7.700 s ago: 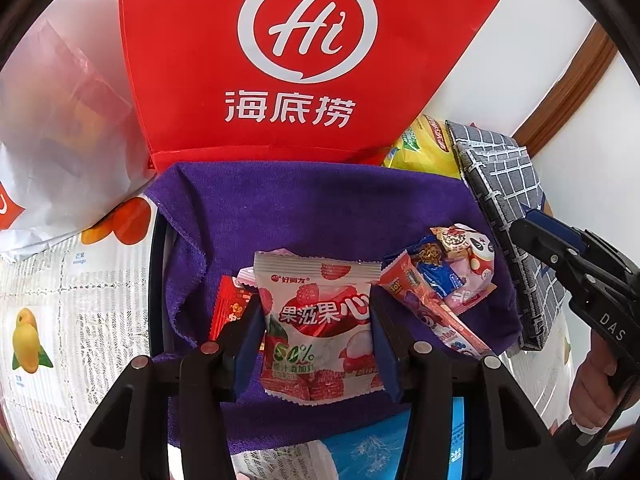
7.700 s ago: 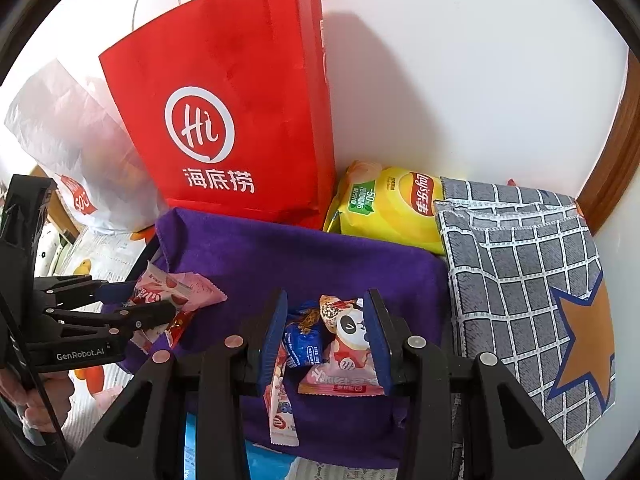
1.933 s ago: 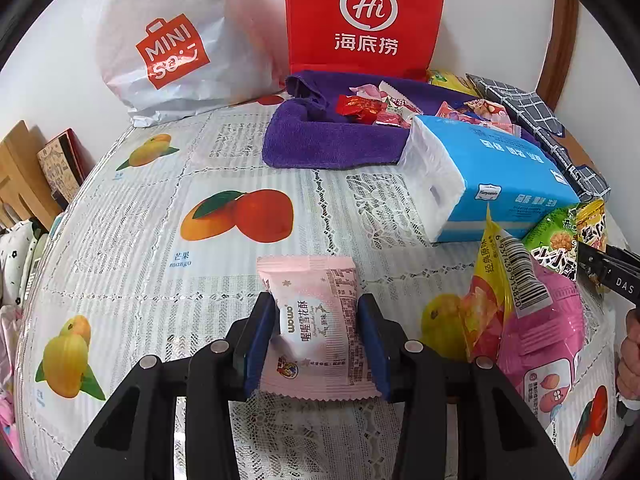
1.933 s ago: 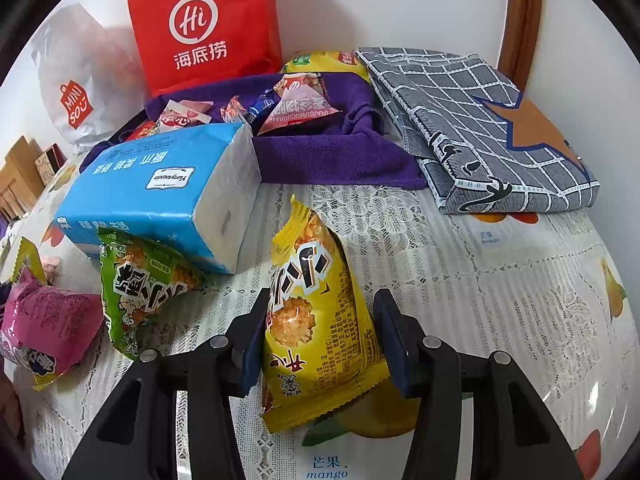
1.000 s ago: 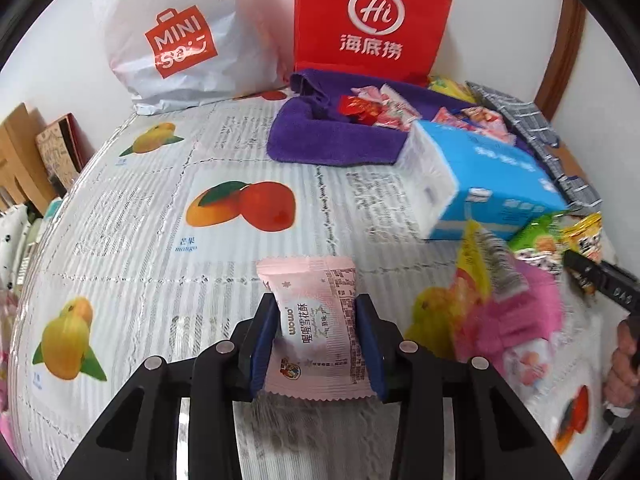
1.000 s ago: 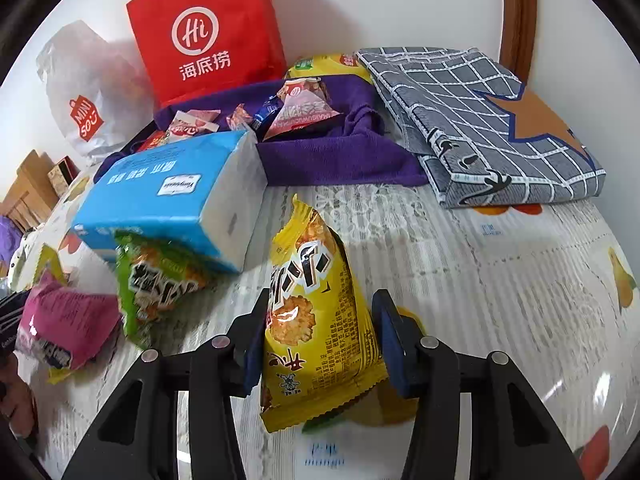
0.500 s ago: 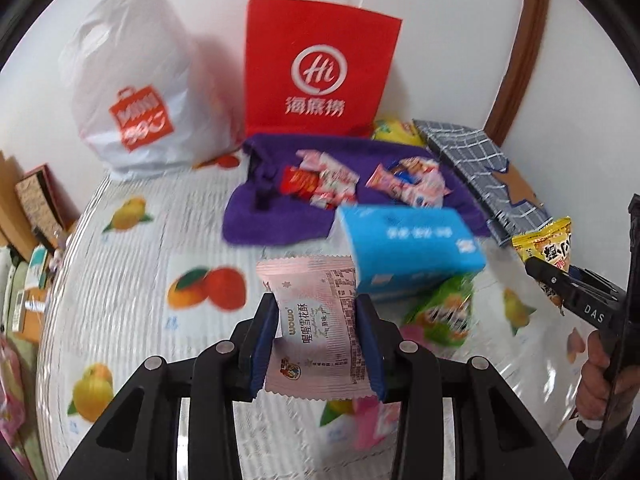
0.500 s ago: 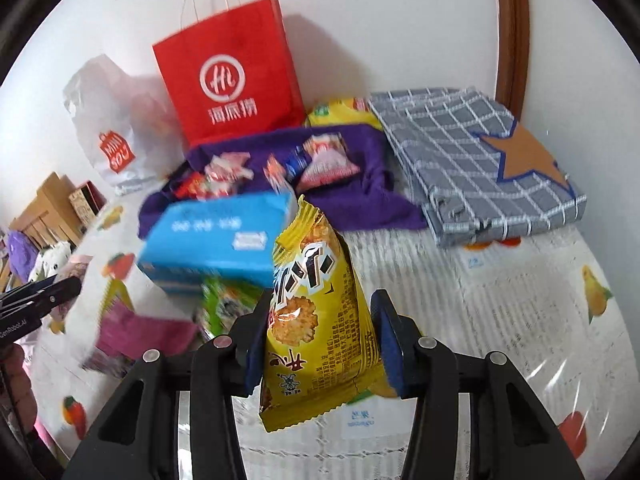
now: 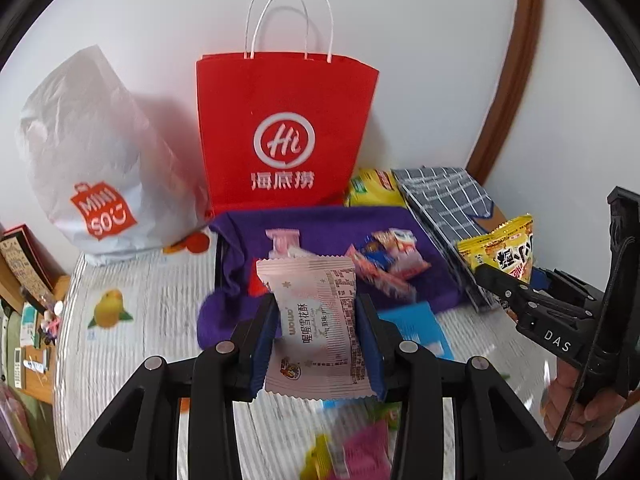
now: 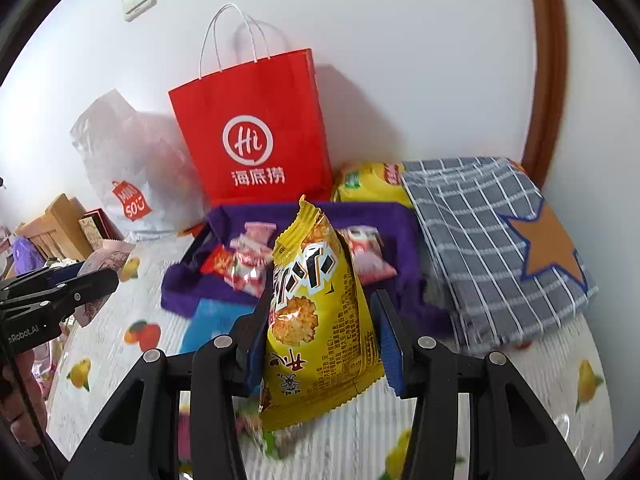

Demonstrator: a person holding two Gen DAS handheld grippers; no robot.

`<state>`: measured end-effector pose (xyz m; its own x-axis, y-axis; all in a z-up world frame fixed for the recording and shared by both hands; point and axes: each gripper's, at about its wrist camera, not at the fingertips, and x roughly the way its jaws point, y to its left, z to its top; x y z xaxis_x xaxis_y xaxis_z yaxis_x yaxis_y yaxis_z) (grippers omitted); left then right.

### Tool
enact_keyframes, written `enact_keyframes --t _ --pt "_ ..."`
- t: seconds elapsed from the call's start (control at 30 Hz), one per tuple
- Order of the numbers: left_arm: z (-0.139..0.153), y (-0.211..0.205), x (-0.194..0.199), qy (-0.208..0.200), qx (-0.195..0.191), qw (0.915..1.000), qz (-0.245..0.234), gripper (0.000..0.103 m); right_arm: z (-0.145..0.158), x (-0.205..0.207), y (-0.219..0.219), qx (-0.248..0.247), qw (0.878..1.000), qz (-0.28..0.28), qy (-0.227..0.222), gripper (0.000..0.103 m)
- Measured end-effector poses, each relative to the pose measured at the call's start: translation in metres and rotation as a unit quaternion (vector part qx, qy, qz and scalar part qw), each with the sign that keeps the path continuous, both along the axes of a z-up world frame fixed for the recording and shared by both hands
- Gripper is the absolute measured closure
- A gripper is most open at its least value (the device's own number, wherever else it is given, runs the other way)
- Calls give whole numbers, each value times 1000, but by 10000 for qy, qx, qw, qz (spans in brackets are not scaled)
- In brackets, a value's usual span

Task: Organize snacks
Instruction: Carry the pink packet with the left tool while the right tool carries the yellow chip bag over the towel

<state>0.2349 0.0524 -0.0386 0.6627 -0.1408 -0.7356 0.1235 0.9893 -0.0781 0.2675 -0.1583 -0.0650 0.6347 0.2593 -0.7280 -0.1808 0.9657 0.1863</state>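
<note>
Left gripper (image 9: pixel 316 332): clamped on a pink snack packet (image 9: pixel 316 320), its blue pads pressing both side edges; packet upright, lifted clear of the tablecloth, in front of the purple towel as the left wrist camera sees it.
Right gripper (image 10: pixel 320 336): clamped on a yellow rice-cracker bag (image 10: pixel 316 320), pads against both sides; bag upright, held in the air in front of the purple towel.
Purple towel (image 10: pixel 404 232): spread at the foot of the red paper bag, lining a dark-rimmed tray; its landmark role holds for the lines below.
Small snacks on towel (image 10: pixel 244 268): red and pink wrappers on the towel's left part, a pink-and-white packet (image 10: pixel 368 260) on its right part.
Red paper bag (image 10: pixel 256 132): upright against the wall, just behind the towel, white rope handles up.
White plastic bag (image 10: pixel 128 168): left of the towel, beside the red bag.
Yellow chip bag (image 10: pixel 368 184): behind the towel's right corner.
Grey checked cloth (image 10: pixel 488 240): folded, right of the towel, touching its edge, with an orange star patch.
Blue tissue pack (image 10: pixel 212 324): in front of the towel, partly hidden by the right gripper.
Tablecloth (image 10: pixel 520 380): white with fruit prints, under everything.
Person's hand (image 9: pixel 576 400): grips the right gripper's handle, seen at the right edge of the left wrist view.
</note>
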Motion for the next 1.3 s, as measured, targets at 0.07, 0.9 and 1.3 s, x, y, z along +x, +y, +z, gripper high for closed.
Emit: enact_keyframes --t 0.07,0.9,1.3 --pt "2 0 16 -2 43 10000 59 66 3 16 5 -16 10000 38 -17 56" --pt "-57 46 134 541 -90 9969 557 66 -56 147 12 -179 9982 253 509 56" --pt "-75 26 142 838 -113 9959 328 66 -85 154 20 -444 9914 545 1103 56"
